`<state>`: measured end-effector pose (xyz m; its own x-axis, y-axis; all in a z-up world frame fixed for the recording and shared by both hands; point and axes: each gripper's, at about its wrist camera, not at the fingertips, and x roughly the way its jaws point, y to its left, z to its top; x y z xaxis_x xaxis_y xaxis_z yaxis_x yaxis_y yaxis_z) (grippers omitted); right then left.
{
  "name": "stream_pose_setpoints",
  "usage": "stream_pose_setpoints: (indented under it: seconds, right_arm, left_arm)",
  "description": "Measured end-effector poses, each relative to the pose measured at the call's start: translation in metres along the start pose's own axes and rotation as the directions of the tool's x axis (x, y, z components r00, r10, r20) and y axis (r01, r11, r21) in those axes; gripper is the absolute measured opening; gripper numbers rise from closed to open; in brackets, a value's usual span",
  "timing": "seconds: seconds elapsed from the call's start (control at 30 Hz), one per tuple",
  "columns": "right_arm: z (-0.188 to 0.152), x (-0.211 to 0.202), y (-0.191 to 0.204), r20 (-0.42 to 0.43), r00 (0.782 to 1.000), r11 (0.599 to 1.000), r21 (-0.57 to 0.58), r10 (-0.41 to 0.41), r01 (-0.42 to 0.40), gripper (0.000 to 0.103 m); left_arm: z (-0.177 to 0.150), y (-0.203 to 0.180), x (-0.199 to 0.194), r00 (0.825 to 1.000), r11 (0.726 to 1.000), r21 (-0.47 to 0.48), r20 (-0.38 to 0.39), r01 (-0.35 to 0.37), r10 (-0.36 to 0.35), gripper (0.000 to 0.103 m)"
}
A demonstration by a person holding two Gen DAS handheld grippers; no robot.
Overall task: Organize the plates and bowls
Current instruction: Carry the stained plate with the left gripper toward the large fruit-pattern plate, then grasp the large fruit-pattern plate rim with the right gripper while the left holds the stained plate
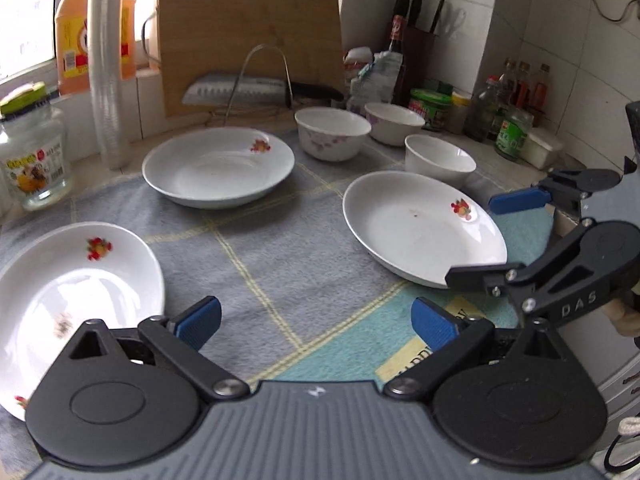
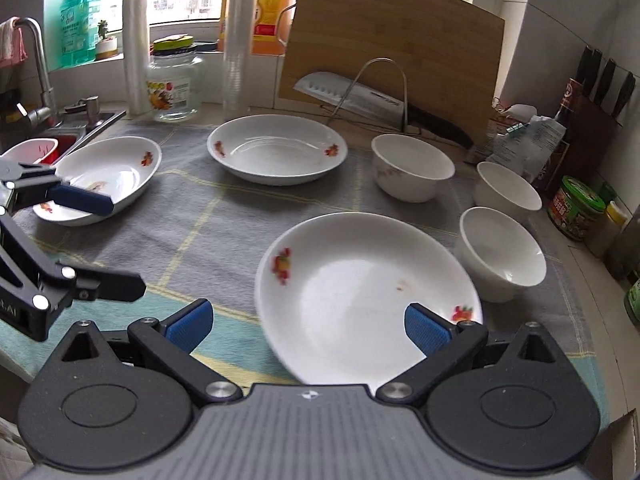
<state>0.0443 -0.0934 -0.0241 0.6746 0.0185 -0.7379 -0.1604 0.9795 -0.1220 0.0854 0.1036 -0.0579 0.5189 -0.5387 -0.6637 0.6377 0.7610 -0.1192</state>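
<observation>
Three white plates with fruit prints lie on a grey and teal cloth [image 1: 280,248]: a left plate [image 1: 80,288] [image 2: 112,168], a far plate [image 1: 218,166] [image 2: 276,148] and a right plate [image 1: 416,224] [image 2: 360,292]. Three white bowls stand at the back right: a flowered one [image 1: 332,132] [image 2: 412,166] and two plain ones [image 1: 394,122] [image 1: 438,160] [image 2: 506,190] [image 2: 502,252]. My left gripper [image 1: 316,320] [image 2: 122,244] is open and holds nothing, beside the left plate's rim. My right gripper [image 2: 308,320] [image 1: 474,240] is open, straddling the right plate's near edge; contact is unclear.
A cleaver [image 2: 360,96] rests in a wire rack against an upright wooden cutting board [image 2: 400,52]. A glass jar [image 2: 174,84], a stack of clear cups [image 2: 236,40] and an oil bottle [image 1: 76,40] line the back. The sink and faucet [image 2: 40,80] are left; condiment bottles [image 1: 508,120] crowd the right corner.
</observation>
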Motion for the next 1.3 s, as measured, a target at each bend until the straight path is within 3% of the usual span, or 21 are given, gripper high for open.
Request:
stream_pose_setpoints:
  seconds: [0.3, 0.73, 0.97, 1.3]
  right_arm:
    - [0.004, 0.014, -0.052, 0.004, 0.998, 0.998, 0.010, 0.061, -0.061, 0.103]
    - [-0.012, 0.025, -0.125, -0.026, 0.989, 0.989, -0.044, 0.143, -0.144, 0.103]
    - [-0.023, 0.032, -0.145, -0.068, 0.987, 0.989, 0.012, 0.148, -0.148, 0.103]
    - [-0.024, 0.048, -0.147, -0.130, 0.978, 0.983, 0.106, 0.162, -0.149, 0.103]
  left_arm:
    - [0.010, -0.035, 0.030, 0.998, 0.999, 0.034, -0.059, -0.022, 0.024, 0.101]
    - [0.009, -0.087, 0.091, 0.975, 0.974, 0.228, -0.212, -0.013, 0.062, 0.101]
    - [0.017, -0.087, 0.107, 0.977, 0.968, 0.241, -0.214, 0.066, -0.013, 0.103]
    - [0.016, -0.078, 0.115, 0.980, 0.931, 0.322, -0.156, 0.170, -0.126, 0.103]
